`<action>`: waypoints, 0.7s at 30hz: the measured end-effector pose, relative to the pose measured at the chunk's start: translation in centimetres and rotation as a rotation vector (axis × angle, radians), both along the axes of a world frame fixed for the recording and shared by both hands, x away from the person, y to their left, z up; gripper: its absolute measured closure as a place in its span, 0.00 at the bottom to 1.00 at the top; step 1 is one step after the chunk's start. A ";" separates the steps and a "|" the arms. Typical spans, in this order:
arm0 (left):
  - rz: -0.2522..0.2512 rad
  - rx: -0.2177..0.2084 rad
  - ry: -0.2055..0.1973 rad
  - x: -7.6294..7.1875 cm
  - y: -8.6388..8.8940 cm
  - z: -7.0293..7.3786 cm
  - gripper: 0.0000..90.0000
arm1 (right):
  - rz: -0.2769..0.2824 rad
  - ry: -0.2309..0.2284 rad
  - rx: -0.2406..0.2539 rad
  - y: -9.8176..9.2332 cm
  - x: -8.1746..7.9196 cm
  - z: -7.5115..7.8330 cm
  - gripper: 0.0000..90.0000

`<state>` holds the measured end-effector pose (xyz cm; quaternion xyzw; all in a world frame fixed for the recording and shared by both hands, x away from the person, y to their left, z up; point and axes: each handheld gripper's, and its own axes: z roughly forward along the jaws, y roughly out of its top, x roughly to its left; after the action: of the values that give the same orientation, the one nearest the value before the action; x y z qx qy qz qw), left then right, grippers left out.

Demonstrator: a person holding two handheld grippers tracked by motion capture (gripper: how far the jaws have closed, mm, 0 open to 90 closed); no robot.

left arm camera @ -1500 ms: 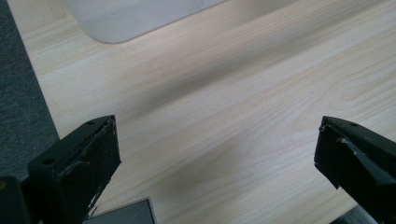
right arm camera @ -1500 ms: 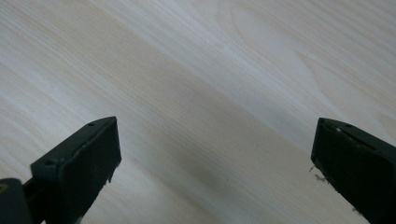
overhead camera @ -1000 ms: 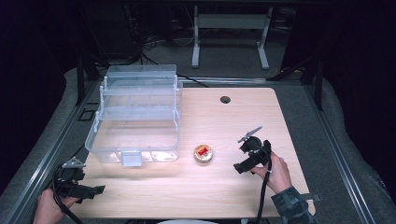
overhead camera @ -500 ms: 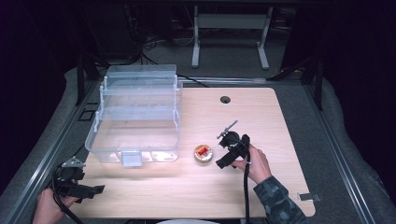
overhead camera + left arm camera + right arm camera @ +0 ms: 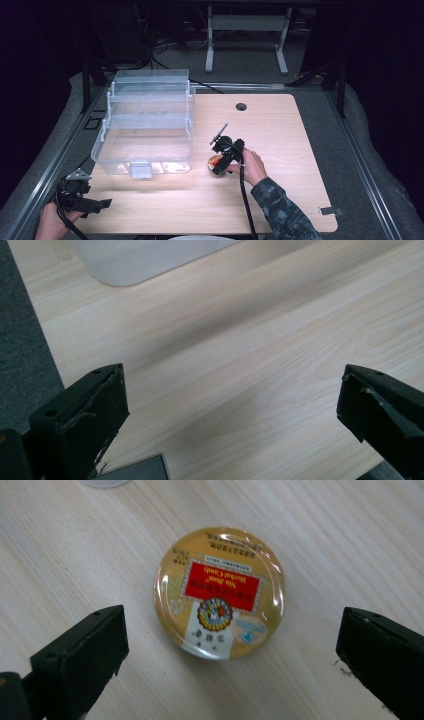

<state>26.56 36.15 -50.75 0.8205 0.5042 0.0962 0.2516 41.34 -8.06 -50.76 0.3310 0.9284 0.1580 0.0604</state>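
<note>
Below wide-spread right tongs (image 5: 232,645), round tin (image 5: 219,592), red label, print unreadable.

Lab — dark-curtained rig table (image 5: 280,200)

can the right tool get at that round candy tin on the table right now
Probably yes. The right tool hangs just above the round tin with its jaws spread wider than the tin, and bare table lies on both sides, so nothing looks to be in the way.
</note>
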 end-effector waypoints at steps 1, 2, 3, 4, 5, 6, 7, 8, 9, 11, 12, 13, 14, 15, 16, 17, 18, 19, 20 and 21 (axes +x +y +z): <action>0.001 -0.001 0.000 0.0 0.0 0.0 0.00 | 0.009 0.006 0.002 0.4 0.2 -0.2 0.00; 0.001 0.001 0.002 0.0 0.0 0.0 0.00 | 0.013 0.010 -0.010 0.7 0.4 -0.4 0.01; 0.001 0.000 0.001 0.0 0.1 0.0 0.00 | 0.011 0.010 -0.024 1.1 0.6 -0.5 0.01; 0.001 0.000 0.001 0.0 0.1 0.0 0.00 | 0.010 0.016 -0.035 1.4 0.8 -0.7 0.01; 0.004 -0.002 0.002 0.0 0.1 0.0 0.00 | 0.020 0.023 -0.037 1.6 1.0 -0.9 0.01; 0.004 -0.002 0.002 0.0 0.1 0.0 0.00 | 0.018 0.031 -0.035 1.8 1.2 -1.1 0.02; 0.003 -0.003 0.003 0.0 0.1 -0.1 0.00 | 0.023 0.038 -0.034 2.0 1.3 -1.3 0.02; 0.003 -0.003 0.005 0.0 0.1 -0.2 0.00 | 0.023 0.044 -0.033 2.3 1.4 -1.4 0.04; 0.003 -0.003 0.005 0.0 0.1 -0.2 0.00 | 0.023 0.044 -0.033 2.3 1.4 -1.4 0.04; 0.002 0.001 0.008 0.0 0.2 -0.3 0.00 | 0.034 0.051 -0.043 2.7 1.6 -1.8 0.12; 0.002 0.000 0.007 -0.1 0.2 -0.3 0.00 | 0.035 0.049 -0.057 2.9 1.6 -2.0 0.14; 0.004 -0.007 0.007 -0.1 0.3 -0.3 0.00 | 0.033 0.045 -0.073 3.0 1.7 -2.1 0.15; 0.005 -0.008 0.005 -0.1 0.3 -0.3 0.00 | 0.034 0.049 -0.086 3.1 1.7 -2.2 0.16; 0.007 -0.011 0.005 -0.2 0.3 -0.3 0.00 | 0.029 0.053 -0.088 3.1 1.7 -2.2 0.16; 0.007 -0.012 0.007 -0.2 0.4 -0.3 0.00 | 0.028 0.057 -0.087 3.0 1.8 -2.3 0.17; 0.006 -0.010 0.008 -0.2 0.4 -0.3 0.00 | 0.030 0.062 -0.090 3.0 1.8 -2.4 0.18; 0.008 -0.010 0.007 -0.1 0.3 -0.3 0.00 | 0.028 0.066 -0.097 3.0 1.8 -2.4 0.18; 0.007 -0.010 0.010 -0.1 0.3 -0.3 0.00 | 0.028 0.067 -0.104 2.9 1.8 -2.5 0.19; 0.004 -0.007 0.011 0.0 0.3 -0.4 0.00 | 0.027 0.068 -0.106 2.9 1.8 -2.6 0.19; 0.004 -0.007 0.011 0.0 0.3 -0.4 0.00 | 0.024 0.071 -0.109 2.9 1.9 -2.7 0.20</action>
<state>26.51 36.42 -51.11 0.8190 0.5077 0.0905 0.2515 43.21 -5.17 -53.43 0.3216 0.9410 0.0963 0.0436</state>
